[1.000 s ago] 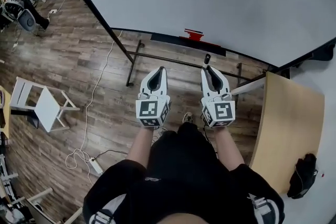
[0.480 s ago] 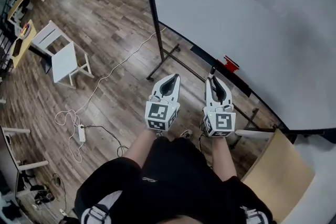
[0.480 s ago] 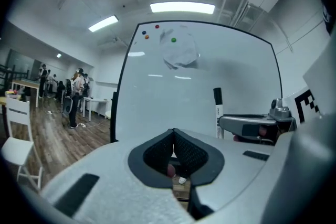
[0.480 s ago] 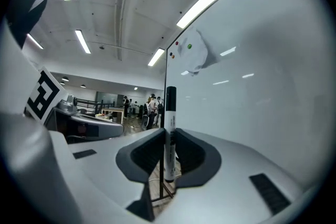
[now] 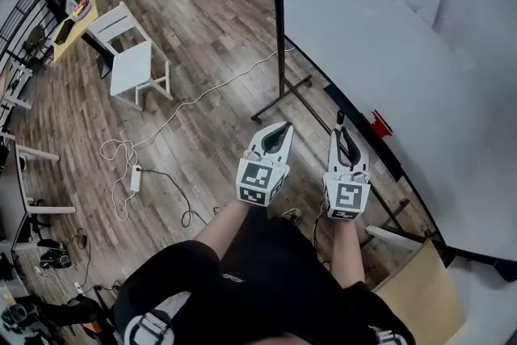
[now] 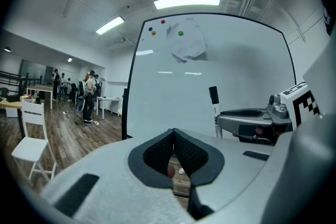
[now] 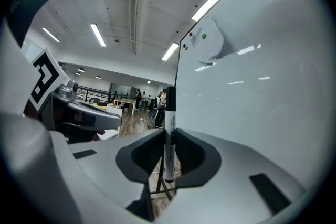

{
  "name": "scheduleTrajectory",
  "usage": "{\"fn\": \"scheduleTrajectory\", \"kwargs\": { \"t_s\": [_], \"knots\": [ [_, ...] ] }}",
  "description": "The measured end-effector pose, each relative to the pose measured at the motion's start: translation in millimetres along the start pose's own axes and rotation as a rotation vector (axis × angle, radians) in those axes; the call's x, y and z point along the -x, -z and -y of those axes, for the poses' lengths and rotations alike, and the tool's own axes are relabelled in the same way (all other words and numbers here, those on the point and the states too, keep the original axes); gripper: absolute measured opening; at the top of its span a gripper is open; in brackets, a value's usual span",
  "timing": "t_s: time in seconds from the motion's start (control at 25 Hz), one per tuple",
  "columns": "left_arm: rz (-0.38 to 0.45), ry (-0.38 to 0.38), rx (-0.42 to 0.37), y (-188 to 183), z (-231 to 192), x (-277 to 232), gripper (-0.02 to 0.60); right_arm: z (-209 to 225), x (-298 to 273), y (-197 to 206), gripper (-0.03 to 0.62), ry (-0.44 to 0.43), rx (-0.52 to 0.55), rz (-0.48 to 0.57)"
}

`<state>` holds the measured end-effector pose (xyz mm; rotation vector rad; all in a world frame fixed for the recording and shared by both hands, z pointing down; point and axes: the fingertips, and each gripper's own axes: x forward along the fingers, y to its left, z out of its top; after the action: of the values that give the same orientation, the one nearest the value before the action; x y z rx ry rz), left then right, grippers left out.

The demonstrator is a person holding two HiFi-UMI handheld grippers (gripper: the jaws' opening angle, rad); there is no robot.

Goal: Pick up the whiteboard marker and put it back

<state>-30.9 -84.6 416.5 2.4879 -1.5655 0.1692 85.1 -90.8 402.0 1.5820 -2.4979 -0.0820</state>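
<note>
Seen from above, a person in a dark top stretches both forearms forward over a wooden floor (image 5: 202, 52), a set of tongs in each hand. The right tongs (image 5: 342, 131), at 1 o'clock from the body, pinch a whiteboard marker (image 7: 168, 136) low on its barrel, so it stands upright between the pads with its black cap on top. The left tongs (image 6: 174, 131), at 11 o'clock, are pressed together with nothing between them. Just beyond the marker, at 1 o'clock from it, the dark ledge (image 5: 394, 161) runs along the bottom edge of a large whiteboard (image 5: 388, 28) and carries a small red block (image 5: 378, 125). Far off at 10 o'clock stands a white chair (image 5: 133, 61). The pick-up looks done: the marker is lifted and near the board, not touching the ledge. What seems left is to carry it to the ledge, lay it there and let go
</note>
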Motion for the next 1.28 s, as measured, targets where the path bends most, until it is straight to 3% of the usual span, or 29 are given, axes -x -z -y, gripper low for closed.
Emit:
{"fn": "scheduleTrajectory", "kwargs": {
  "t_s": [0.36, 0.56, 0.76, 1.04, 1.28],
  "knots": [
    [-0.019, -0.008, 0.053, 14.2, -28.8, -22.7, 0.006, -2.9, -34.1, 10.3, 0.052, -0.016, 0.157, -0.098],
    [-0.050, 0.022, 0.086, 33.4, -51.9, -55.8, 0.006, 4.2, -59.3, 28.1, 0.052, -0.011, 0.254, -0.210],
    [-0.097, 0.094, 0.113, 48.1, -68.8, -91.6, 0.006, 12.7, -94.8, 48.3, 0.054, -0.002, 0.316, -0.348],
    [-0.168, 0.220, 0.195, 76.2, -93.8, -130.5, 0.006, 16.0, -134.3, 84.9, 0.054, 0.006, 0.517, -0.621],
    [-0.207, 0.280, 0.190, 95.1, -104.1, -157.0, 0.006, 23.3, -151.2, 113.0, 0.054, 0.014, 0.558, -0.745]
  ]
}}
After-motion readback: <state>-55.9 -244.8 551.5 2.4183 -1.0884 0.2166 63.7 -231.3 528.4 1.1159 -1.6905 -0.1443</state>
